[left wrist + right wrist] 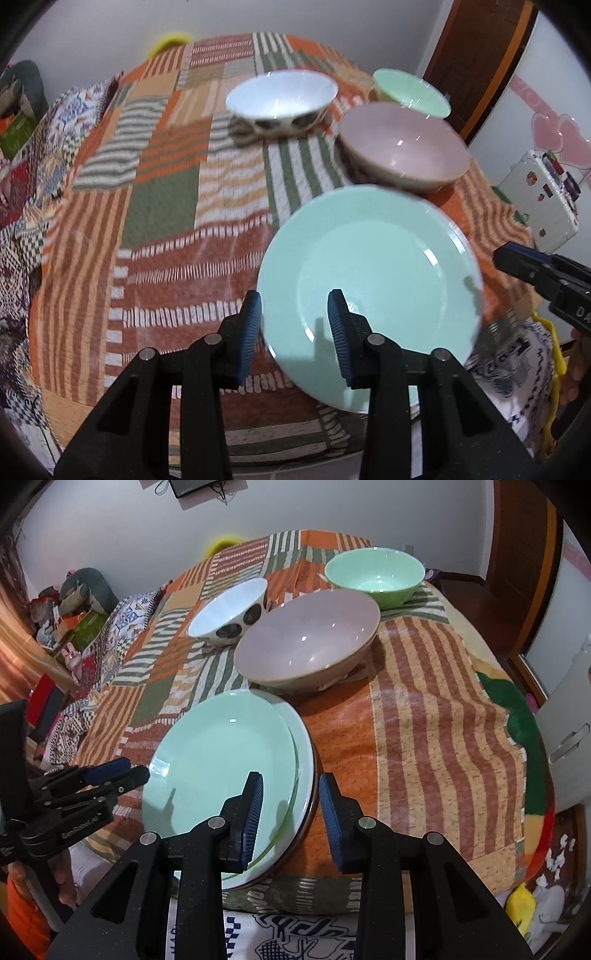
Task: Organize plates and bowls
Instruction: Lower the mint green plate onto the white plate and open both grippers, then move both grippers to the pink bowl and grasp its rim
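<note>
A mint plate (221, 760) lies slightly off-centre on a paler plate (304, 753) at the table's near edge. Behind them stand a large pinkish bowl (306, 642), a white bowl with dark spots (229, 609) and a green bowl (373, 576). My left gripper (295, 325) hovers over the mint plate (376, 266), straddling its left rim, jaws apart, pads clear of it. It also shows as the left gripper (135, 770) at that rim. My right gripper (290, 808) straddles the stack's right rim with a narrow gap, gripping nothing. Its tip, the right gripper (502, 256), shows beside the plate.
A patchwork cloth (424, 709) covers the table and drapes over its edges. Clutter and patterned fabric (74, 627) lie to the left, with a white cabinet (569, 716) and a wooden door frame to the right. A hand (66, 882) holds the left gripper.
</note>
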The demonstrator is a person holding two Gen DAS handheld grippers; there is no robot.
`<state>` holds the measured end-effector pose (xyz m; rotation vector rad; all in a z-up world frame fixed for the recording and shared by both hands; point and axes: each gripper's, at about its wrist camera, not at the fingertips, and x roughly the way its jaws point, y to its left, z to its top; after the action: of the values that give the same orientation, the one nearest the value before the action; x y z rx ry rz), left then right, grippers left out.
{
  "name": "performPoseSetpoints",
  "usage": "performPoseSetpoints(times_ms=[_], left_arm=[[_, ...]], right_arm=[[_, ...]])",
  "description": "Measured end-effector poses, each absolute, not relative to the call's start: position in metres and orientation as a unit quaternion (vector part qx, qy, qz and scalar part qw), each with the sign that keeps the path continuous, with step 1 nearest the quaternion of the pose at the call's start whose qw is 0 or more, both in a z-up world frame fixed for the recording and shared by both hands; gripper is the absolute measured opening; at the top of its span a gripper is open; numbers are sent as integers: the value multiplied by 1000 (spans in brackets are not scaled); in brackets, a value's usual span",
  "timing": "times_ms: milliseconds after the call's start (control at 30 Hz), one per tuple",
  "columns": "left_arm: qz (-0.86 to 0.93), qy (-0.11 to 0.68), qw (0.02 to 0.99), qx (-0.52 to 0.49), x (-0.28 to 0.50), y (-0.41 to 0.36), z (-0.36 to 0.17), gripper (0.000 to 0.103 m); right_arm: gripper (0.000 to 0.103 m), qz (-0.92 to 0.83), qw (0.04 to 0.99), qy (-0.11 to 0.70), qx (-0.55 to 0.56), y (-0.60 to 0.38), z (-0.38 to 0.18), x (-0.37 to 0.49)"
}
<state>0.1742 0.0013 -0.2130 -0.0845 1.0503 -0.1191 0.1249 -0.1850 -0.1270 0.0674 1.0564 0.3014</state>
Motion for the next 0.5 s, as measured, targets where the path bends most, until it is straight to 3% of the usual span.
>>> performPoseSetpoints(times_ms=[133,500], left_arm=[[-67,474,877,-34,179,-6,-188,40],[-82,421,903,-9,217,-27,-149,59]], right_arm=[[35,144,862,484,37,-189,-114,126],[50,141,890,430,54,-201,-84,150]])
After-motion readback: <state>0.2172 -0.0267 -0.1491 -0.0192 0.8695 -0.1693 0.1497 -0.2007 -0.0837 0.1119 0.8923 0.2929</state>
